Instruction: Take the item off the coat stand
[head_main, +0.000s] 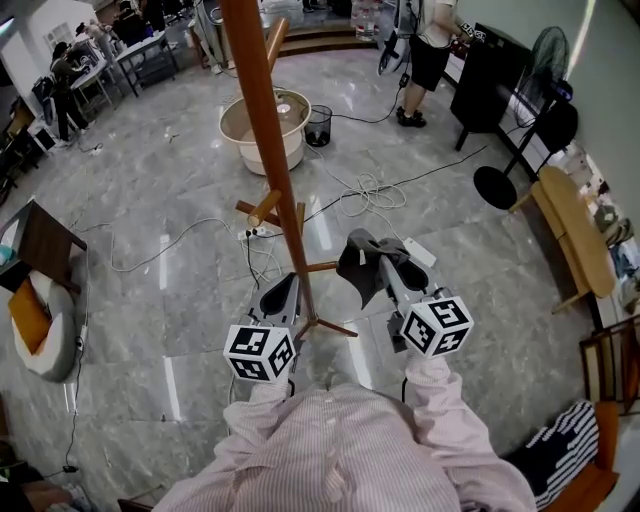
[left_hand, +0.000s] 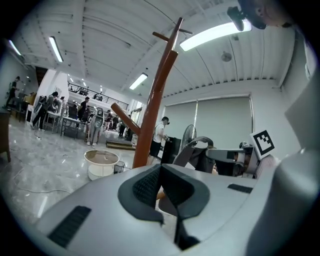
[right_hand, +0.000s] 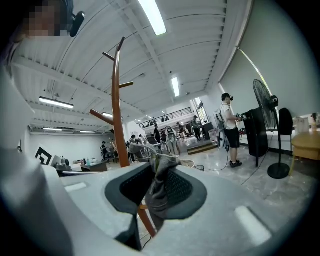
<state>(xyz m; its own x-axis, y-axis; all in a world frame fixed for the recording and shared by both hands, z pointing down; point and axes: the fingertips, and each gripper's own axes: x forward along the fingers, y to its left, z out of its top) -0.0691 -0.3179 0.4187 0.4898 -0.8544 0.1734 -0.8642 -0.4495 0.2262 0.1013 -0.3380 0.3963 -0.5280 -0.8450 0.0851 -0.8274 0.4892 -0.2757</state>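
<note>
The brown wooden coat stand (head_main: 265, 110) rises in the middle of the head view, with short pegs low on its pole. A dark grey cloth item (head_main: 360, 262) hangs clear of the stand, to its right, with my right gripper (head_main: 385, 265) shut on it. In the right gripper view the cloth (right_hand: 159, 187) bunches between the jaws and the stand (right_hand: 117, 110) stands to the left. My left gripper (head_main: 283, 292) is beside the pole's lower part, jaws together and holding nothing. In the left gripper view the stand (left_hand: 152, 115) is just ahead and the cloth (left_hand: 197, 150) shows at right.
A round beige tub (head_main: 262, 135) and a small black bin (head_main: 318, 125) stand behind the stand. Cables (head_main: 370, 190) and a power strip (head_main: 418, 252) lie on the marble floor. A floor fan (head_main: 520, 130) and wooden bench (head_main: 575, 230) are at right, a chair (head_main: 40, 300) at left.
</note>
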